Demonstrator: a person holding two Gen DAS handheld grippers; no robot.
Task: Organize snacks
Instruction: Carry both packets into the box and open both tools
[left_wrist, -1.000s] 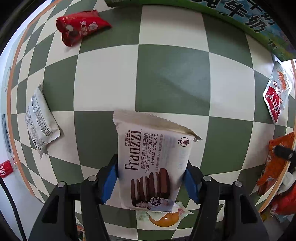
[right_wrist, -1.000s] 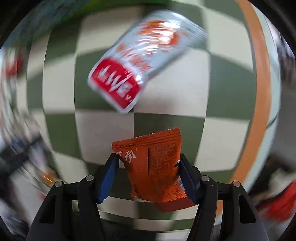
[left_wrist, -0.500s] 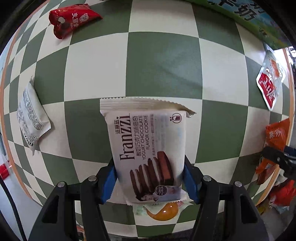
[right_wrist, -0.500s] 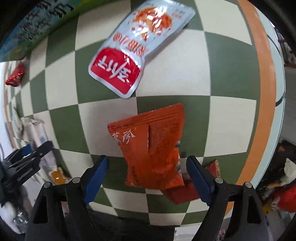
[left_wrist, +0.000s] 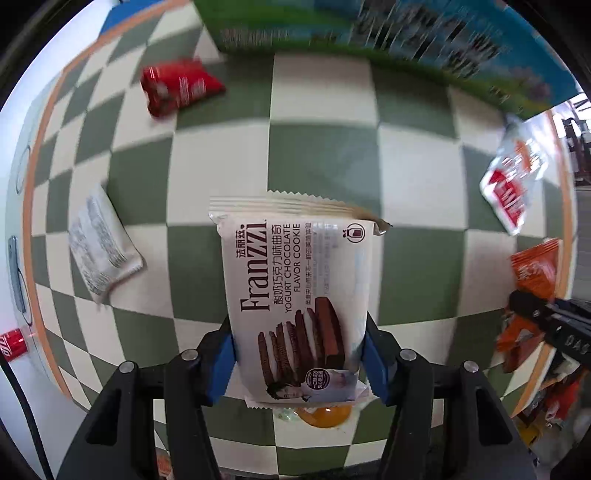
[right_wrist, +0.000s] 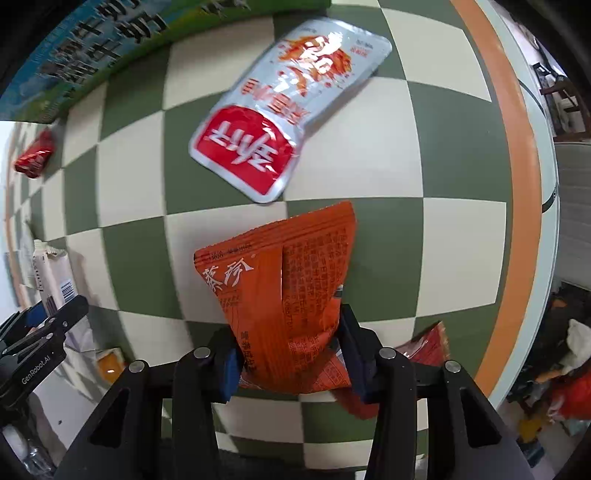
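While the checkered table (left_wrist: 325, 155) fills both views, the left gripper (left_wrist: 299, 354) is seen with its jaws pressed against the sides of a Franzzi yogurt chocolate cookie pack (left_wrist: 299, 295), which is held lengthwise with its crimped end pointing to twelve o'clock. In the left wrist view, a white wrapper (left_wrist: 101, 245) lies at nine o'clock, a red snack bag (left_wrist: 179, 88) at eleven o'clock, and a green and blue carton (left_wrist: 388, 40) at twelve o'clock. An orange jelly cup (left_wrist: 325, 415) is partly covered by the cookie pack at six o'clock. The right gripper (right_wrist: 288, 354) is seen with its jaws narrowed onto an orange snack packet (right_wrist: 284, 291), squeezed at its lower part. A silver and red pouch (right_wrist: 284, 122) lies flat at twelve o'clock, just beyond the packet.
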